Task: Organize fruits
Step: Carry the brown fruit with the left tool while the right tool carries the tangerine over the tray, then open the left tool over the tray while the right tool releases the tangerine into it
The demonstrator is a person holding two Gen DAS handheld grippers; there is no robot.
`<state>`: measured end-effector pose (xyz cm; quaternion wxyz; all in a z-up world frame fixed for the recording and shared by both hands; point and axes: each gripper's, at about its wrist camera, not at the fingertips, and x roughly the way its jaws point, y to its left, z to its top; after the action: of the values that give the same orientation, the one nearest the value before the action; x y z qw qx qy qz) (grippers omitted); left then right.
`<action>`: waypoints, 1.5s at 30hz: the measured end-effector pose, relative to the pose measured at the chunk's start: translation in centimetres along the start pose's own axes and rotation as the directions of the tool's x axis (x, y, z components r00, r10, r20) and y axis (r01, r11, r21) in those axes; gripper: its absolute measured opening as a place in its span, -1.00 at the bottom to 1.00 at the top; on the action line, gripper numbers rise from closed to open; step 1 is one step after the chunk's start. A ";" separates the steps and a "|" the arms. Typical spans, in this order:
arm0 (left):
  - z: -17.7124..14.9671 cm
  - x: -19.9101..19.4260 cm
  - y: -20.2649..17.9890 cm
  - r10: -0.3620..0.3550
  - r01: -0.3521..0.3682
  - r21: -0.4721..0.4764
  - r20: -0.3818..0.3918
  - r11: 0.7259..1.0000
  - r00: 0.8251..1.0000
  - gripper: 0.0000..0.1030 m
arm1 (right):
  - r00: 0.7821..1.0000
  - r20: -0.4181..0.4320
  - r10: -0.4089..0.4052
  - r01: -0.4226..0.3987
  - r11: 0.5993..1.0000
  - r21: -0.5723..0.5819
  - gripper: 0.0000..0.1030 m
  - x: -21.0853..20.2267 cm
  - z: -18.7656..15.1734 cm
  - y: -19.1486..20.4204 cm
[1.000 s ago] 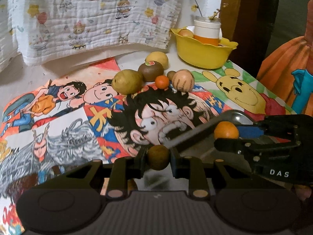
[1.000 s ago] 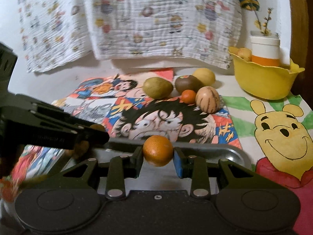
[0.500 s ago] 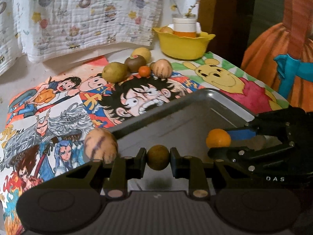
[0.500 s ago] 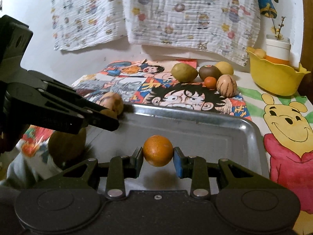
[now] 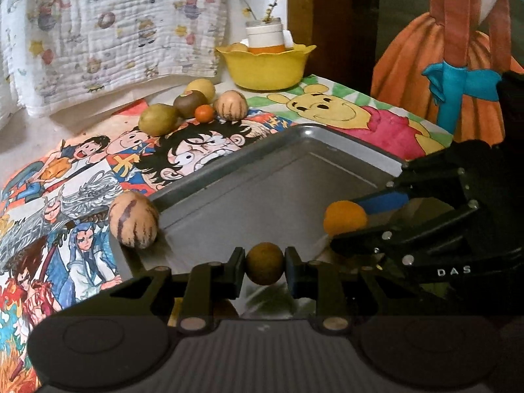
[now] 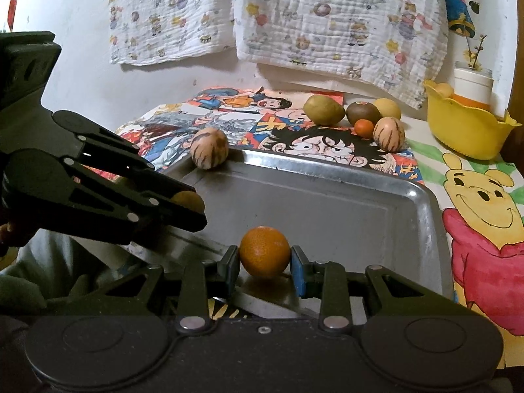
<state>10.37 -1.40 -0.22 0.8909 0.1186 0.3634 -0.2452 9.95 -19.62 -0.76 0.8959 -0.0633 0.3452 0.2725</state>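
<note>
Presently we find the round orange citrus fruit (image 6: pixel 264 251) clamped across its middle in the right gripper (image 6: pixel 264 262), and the small round brownish-green fruit (image 5: pixel 264 263) likewise pinched in the left gripper (image 5: pixel 264 267), both held low over the near end of the shallow rectangular metal tray (image 6: pixel 425 203). We judge both fruits light, firm-skinned and prone to roll, so the widest girth is the proper hold. A tan oval fruit with dark stripes (image 6: pixel 209 148) sits at the tray's far corner.
</note>
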 end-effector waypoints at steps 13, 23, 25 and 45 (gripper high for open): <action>-0.5 0.2 -1.1 0.015 -0.015 0.038 -0.006 0.999 1.000 -0.45 | 1.000 0.002 0.007 -0.007 1.000 0.011 -0.31 -0.1 -0.3 -0.2; -0.6 0.1 -1.2 0.020 -0.019 0.044 -0.010 0.999 1.000 -0.32 | 1.000 0.009 0.003 -0.003 1.000 0.028 -0.21 -0.6 -0.4 -0.6; -0.6 -0.1 -1.2 0.018 -0.018 0.044 -0.001 0.999 1.000 -0.06 | 1.000 0.013 -0.003 0.002 0.999 0.032 -0.08 -1.0 -0.5 -0.7; -2.5 -6.3 -0.3 0.215 -0.214 -0.021 0.088 0.977 0.973 0.99 | 0.996 0.078 -0.045 0.040 0.997 0.065 0.99 -3.9 -0.2 -1.5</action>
<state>4.84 1.54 2.44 0.9283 0.1407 0.3094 -0.1506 8.26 -22.71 1.49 0.9161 -0.0315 0.3162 0.2446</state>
